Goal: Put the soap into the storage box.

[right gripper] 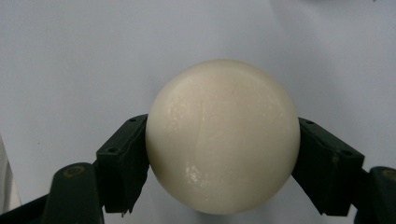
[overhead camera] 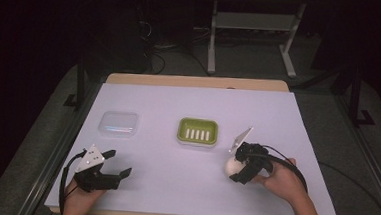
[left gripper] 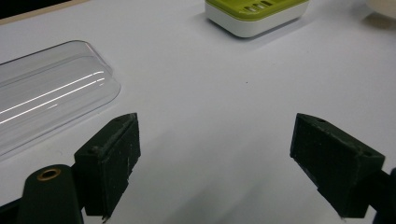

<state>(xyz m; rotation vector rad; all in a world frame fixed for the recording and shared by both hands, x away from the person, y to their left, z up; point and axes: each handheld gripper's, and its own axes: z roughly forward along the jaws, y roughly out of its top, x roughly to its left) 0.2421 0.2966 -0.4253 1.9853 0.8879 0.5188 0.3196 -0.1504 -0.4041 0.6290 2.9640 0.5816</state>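
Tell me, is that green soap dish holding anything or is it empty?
Empty: the green soap dish shows only its bare slotted tray. The cream soap sits clamped in the right gripper, apart from the dish.

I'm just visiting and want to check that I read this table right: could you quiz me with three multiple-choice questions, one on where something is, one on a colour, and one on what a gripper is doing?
1. Where does the clear plastic lid lie?
A. left of the soap dish
B. inside the soap dish
C. on the floor

2. What colour is the soap dish on top?
A. red
B. green
C. black

3. How do the right gripper's jaws stand?
A. wide open over bare table
B. closed on the clear lid
C. closed on the cream soap ball

Answers:
1 A, the high view shows the lid on the white table cover, left of the dish.
2 B, its slotted top is green over a white base.
3 C, the right gripper view shows both jaws pressed against the ball's sides.
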